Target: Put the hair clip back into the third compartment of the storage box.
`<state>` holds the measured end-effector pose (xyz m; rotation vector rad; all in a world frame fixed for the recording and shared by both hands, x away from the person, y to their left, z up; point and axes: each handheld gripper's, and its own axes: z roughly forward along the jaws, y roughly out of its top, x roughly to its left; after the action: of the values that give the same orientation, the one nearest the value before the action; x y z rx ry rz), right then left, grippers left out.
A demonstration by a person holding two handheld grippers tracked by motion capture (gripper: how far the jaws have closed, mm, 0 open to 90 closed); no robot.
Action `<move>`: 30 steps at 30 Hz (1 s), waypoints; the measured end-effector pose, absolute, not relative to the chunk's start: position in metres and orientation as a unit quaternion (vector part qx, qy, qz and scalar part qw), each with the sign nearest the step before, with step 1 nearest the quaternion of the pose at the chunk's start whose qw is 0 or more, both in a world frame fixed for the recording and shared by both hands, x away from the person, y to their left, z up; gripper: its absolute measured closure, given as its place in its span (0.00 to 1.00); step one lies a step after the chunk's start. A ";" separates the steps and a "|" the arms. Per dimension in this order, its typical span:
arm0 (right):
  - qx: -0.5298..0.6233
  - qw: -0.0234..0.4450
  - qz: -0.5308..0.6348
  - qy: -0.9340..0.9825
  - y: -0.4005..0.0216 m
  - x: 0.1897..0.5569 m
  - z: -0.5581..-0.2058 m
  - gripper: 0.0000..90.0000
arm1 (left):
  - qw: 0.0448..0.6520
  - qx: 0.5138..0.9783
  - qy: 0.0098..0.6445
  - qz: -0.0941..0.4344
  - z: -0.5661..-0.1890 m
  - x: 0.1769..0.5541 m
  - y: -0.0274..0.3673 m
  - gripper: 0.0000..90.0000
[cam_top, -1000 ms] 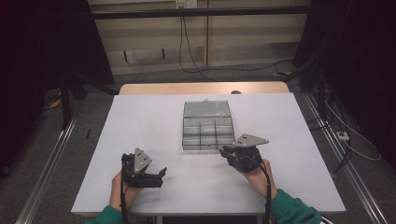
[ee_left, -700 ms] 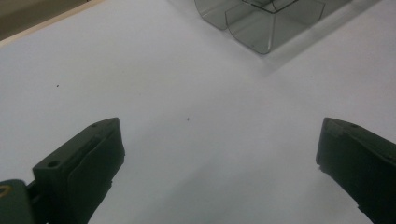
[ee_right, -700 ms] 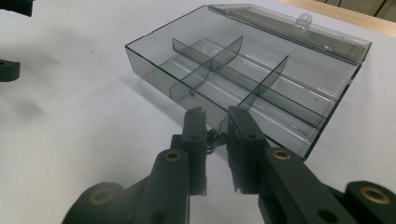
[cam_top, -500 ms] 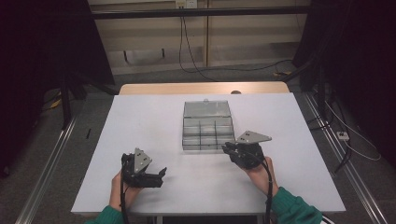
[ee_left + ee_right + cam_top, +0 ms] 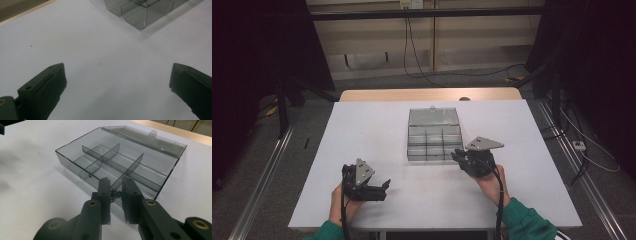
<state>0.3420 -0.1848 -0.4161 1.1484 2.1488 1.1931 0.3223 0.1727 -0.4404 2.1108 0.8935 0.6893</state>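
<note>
White table [image 5: 362, 135], dark room around. Clear compartment box [image 5: 433, 134] at the middle, lid thrown back, cells seemingly empty. Right gripper [image 5: 115, 185] just at its near wall, jaws almost together, something small and dark between them, hard to identify. Left gripper [image 5: 117, 77] wide open, holding nothing. Probably light, stiff, slippery plastic; best gripped at a wall.

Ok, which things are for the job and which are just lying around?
For the job:
compartment box, lid open
right hand-held gripper at its front edge
left hand-held gripper, open

Just lying about:
cables behind the table
white power strip on the floor
</note>
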 end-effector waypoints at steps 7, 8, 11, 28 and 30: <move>0.418 0.215 0.427 0.773 -0.186 0.346 -0.417 0.87 | 0.367 0.819 0.349 0.268 -0.441 0.322 0.172 0.01; 0.418 0.215 0.428 0.772 -0.186 0.346 -0.417 0.87 | 0.365 0.821 0.348 0.268 -0.440 0.322 0.173 0.01; 0.419 0.216 0.428 0.771 -0.186 0.348 -0.416 0.87 | 0.365 0.821 0.348 0.268 -0.440 0.322 0.173 0.01; 0.428 0.222 0.428 0.765 -0.188 0.357 -0.416 0.87 | 0.363 0.822 0.347 0.269 -0.440 0.322 0.173 0.01; 0.428 0.223 0.427 0.764 -0.188 0.358 -0.416 0.87 | 0.365 0.821 0.348 0.268 -0.440 0.322 0.172 0.01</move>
<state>0.3582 -0.1880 -0.4160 1.1818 2.1108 1.1798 0.3223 0.1725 -0.4404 2.1114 0.8952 0.6903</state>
